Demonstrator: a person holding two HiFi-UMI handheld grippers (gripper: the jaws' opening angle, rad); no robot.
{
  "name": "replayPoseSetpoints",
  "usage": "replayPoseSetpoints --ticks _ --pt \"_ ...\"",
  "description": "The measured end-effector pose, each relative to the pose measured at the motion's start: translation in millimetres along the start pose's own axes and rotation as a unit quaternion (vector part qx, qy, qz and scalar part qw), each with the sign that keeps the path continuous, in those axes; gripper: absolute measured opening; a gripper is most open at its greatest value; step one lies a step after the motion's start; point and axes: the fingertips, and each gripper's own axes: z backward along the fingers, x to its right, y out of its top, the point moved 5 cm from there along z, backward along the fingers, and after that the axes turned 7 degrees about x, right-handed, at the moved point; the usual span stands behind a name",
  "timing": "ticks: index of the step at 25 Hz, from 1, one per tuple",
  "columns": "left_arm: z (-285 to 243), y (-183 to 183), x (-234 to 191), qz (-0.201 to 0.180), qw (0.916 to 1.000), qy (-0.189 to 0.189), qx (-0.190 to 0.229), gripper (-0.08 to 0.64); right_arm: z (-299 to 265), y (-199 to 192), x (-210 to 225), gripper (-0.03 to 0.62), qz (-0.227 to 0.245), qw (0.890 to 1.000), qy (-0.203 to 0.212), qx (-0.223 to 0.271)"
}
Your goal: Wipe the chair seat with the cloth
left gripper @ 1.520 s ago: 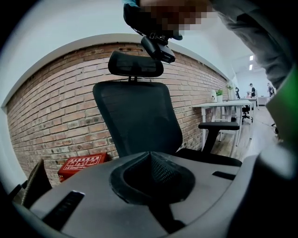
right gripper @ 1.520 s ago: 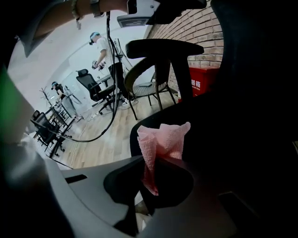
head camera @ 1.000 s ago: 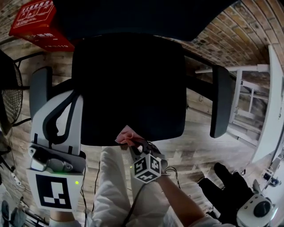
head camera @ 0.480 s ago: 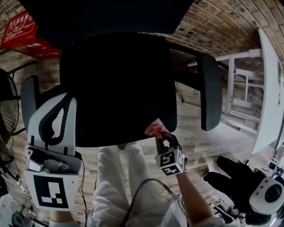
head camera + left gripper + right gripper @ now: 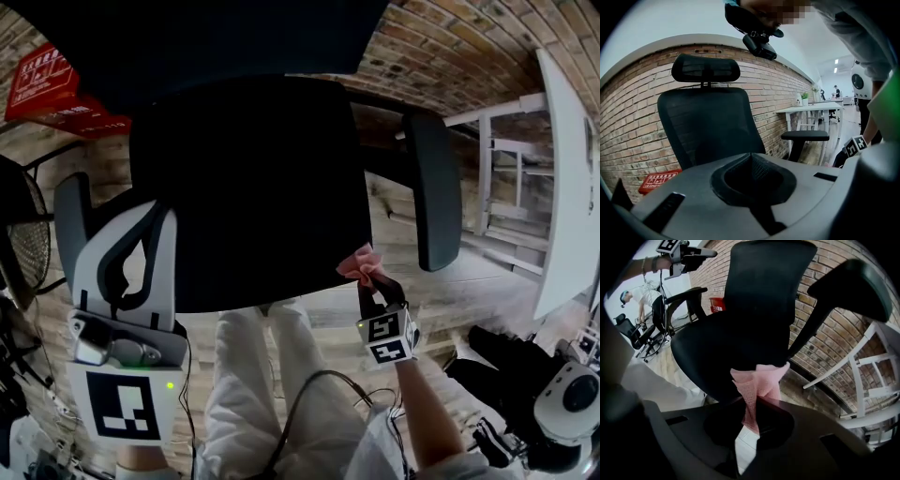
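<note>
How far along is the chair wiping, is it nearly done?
Done: the pink cloth is picked up, clamped in the right gripper. In hand: it sits at the black chair seat's near right corner. Left: the pictures cannot show how much seat is wiped. The left gripper hangs shut, empty.

The pink cloth (image 5: 359, 265), bunched and creased, lies against the front corner of the broad black chair seat (image 5: 253, 187), its lower end pinched in the right gripper (image 5: 377, 292).
</note>
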Motion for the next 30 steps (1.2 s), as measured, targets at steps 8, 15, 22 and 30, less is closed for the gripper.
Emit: replayPoseSetpoints --ticks 8,15,22,30 --pt "39 66 -2 -0.002 0.9998 0.02 0.001 0.018 53 83 -2 0.06 -0.019 0.996 0.015 0.081" --pt "89 141 -5 -0.038 0.9992 0.011 0.006 0.018 135 175 -8 0.06 0.004 0.985 0.036 0.171" --pt "143 201 -11 0.028 0.9964 0.073 0.032 0.018 218 247 2 0.06 0.038 0.968 0.041 0.245" --pt "181 247 0 0.004 0.994 0.086 0.067 0.018 303 304 5 0.06 0.071 0.939 0.032 0.335"
